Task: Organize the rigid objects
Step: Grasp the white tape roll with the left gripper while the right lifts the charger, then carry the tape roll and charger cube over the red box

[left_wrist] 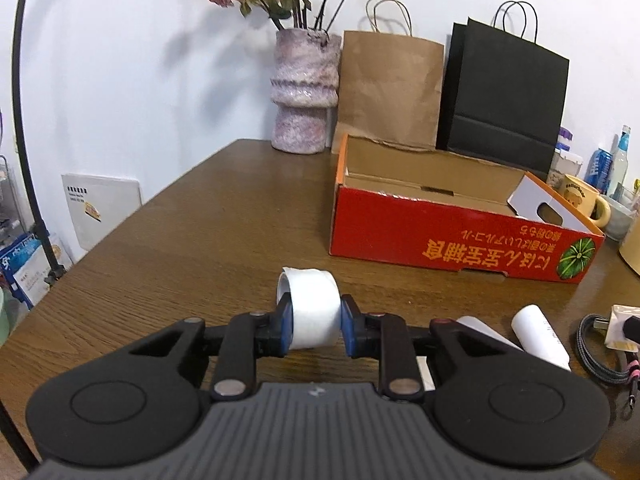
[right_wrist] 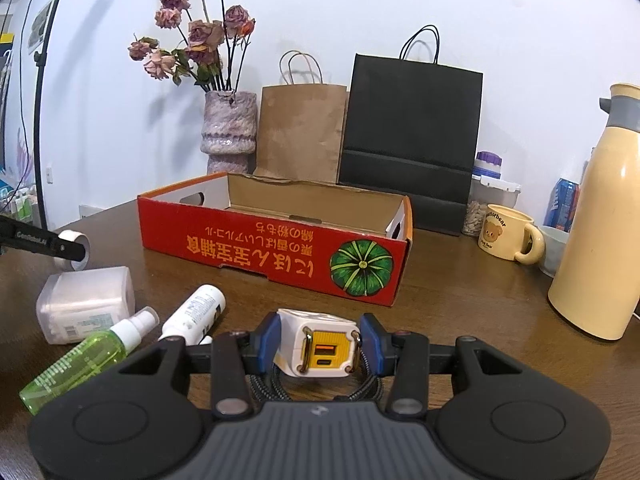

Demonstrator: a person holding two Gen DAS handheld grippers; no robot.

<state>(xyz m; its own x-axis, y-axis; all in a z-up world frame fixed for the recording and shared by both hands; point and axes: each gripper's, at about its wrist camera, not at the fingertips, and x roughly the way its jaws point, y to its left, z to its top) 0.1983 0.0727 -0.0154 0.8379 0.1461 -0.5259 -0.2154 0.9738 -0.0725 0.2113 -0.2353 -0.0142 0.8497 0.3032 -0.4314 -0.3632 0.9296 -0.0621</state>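
My left gripper [left_wrist: 313, 330] is shut on a white tape roll [left_wrist: 310, 307] and holds it just above the wooden table [left_wrist: 180, 240]. The roll and that gripper also show at the far left of the right wrist view [right_wrist: 74, 249]. My right gripper [right_wrist: 322, 346] has its blue pads on both sides of a white and yellow charger [right_wrist: 322, 350] that lies over a coiled braided cable [right_wrist: 280, 386]. The open red cardboard box [right_wrist: 276, 248] stands ahead of both grippers; it also shows in the left wrist view [left_wrist: 460, 240].
A clear plastic box [right_wrist: 86, 304], a green spray bottle [right_wrist: 86, 360] and a white bottle [right_wrist: 196, 314] lie left of my right gripper. A vase [right_wrist: 230, 132], paper bags [right_wrist: 408, 132], a mug [right_wrist: 506, 232] and a cream thermos [right_wrist: 600, 216] stand behind and right.
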